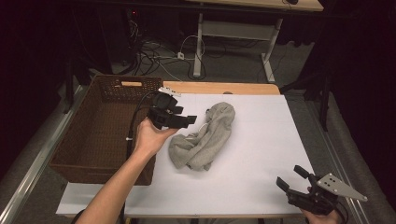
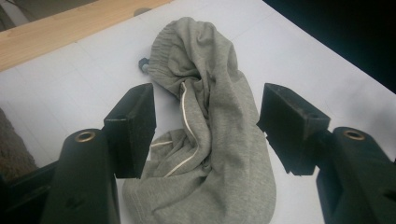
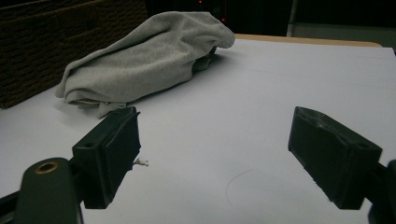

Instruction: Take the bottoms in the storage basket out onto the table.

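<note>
Your left gripper hovers w/ fingers open over the grey sweatpants, crumpled mid-surface beside the wicker basket. Right gripper sits open, well apart near the surface corner.

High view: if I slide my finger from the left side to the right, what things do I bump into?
Brown woven wicker basket → left black two-jaw gripper → crumpled grey cloth garment → right black two-jaw gripper, all on or beside the white-covered table.
</note>
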Tool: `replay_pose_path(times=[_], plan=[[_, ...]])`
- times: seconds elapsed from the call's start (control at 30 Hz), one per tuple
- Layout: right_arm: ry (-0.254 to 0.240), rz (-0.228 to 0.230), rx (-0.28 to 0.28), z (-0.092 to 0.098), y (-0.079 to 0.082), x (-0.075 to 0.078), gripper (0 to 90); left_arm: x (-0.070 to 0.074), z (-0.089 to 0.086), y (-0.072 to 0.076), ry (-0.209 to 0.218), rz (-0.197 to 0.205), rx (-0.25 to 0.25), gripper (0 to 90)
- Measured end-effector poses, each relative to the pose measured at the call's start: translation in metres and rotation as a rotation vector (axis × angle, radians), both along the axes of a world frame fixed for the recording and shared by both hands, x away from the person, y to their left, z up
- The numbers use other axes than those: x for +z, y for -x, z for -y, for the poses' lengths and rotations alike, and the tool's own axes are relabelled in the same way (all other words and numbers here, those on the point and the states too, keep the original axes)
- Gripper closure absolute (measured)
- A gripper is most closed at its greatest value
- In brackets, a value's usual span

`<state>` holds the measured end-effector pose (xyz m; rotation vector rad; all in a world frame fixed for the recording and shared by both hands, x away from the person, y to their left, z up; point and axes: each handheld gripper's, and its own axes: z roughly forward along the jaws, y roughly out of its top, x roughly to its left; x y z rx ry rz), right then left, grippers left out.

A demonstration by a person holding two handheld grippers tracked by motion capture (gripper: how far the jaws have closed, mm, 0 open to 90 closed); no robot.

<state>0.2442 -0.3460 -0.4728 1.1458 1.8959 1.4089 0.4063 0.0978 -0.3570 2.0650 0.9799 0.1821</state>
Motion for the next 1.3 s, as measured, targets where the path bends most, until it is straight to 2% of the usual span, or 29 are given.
replay_pose_path(times=[0.43,1.3], plan=[[0.001,0.0,0.001,0.0,0.0,0.0,17.4,0.0,-0.018,0.011,0.025,0.019,0.017,35.4],[0.001,0.0,0.0,0.0,0.0,0.0,17.3,0.001,-0.049,0.03,0.047,0.064,0.047,34.2]])
